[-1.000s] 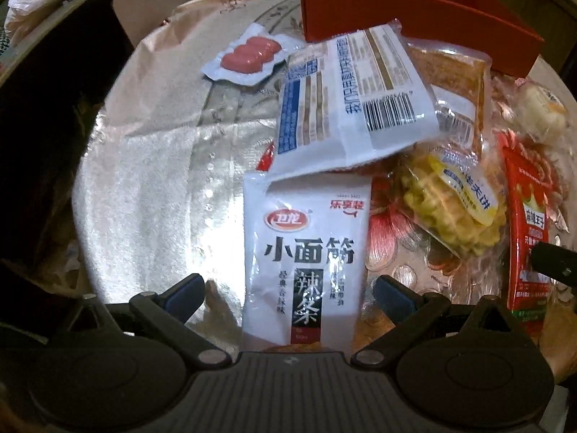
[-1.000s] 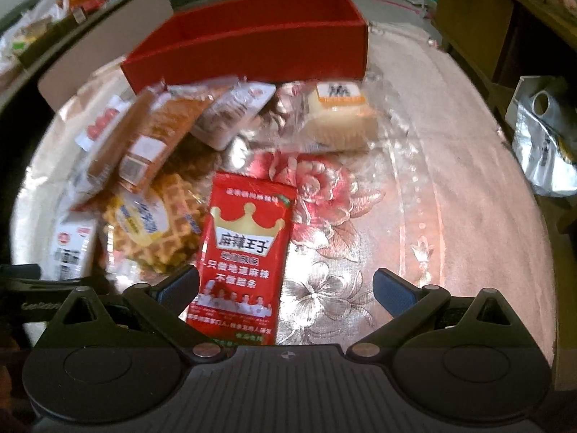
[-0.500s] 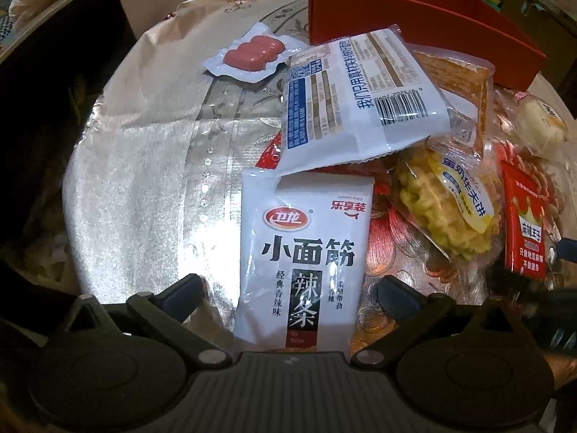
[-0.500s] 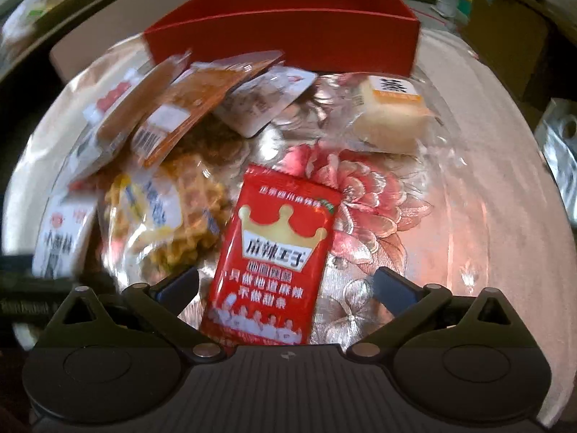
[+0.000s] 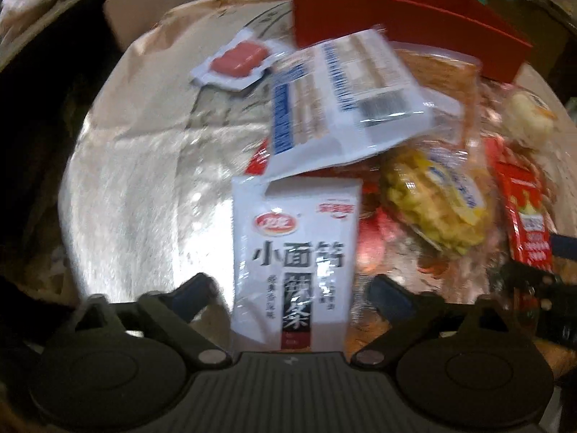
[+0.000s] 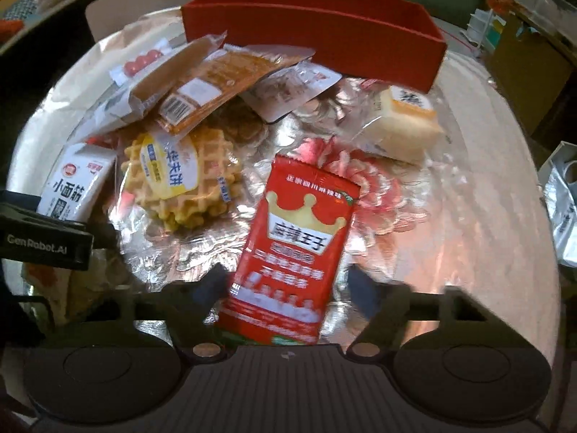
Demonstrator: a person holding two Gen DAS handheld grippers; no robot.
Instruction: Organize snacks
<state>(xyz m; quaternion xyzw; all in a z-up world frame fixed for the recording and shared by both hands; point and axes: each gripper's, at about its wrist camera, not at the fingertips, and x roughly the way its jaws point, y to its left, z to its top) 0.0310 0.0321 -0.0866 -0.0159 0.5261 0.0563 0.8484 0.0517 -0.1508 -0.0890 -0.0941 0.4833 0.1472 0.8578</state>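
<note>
Both tongs have just been closing: the left tongs (image 5: 290,290) around the white packet (image 5: 294,263), the right tongs (image 6: 288,285) around the red packet (image 6: 294,252), neither squeezed yet. Next, firm grips are needed, then a lift to the red box (image 6: 313,32).

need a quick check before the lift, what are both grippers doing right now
left gripper: jaws just closing around white pack, no grip yet
right gripper: jaws just closing around red pack, no grip yet

left claw (image 5: 294,288) closing around white packet (image 5: 294,252), right claw (image 6: 288,285) closing around red packet (image 6: 292,252)
</note>
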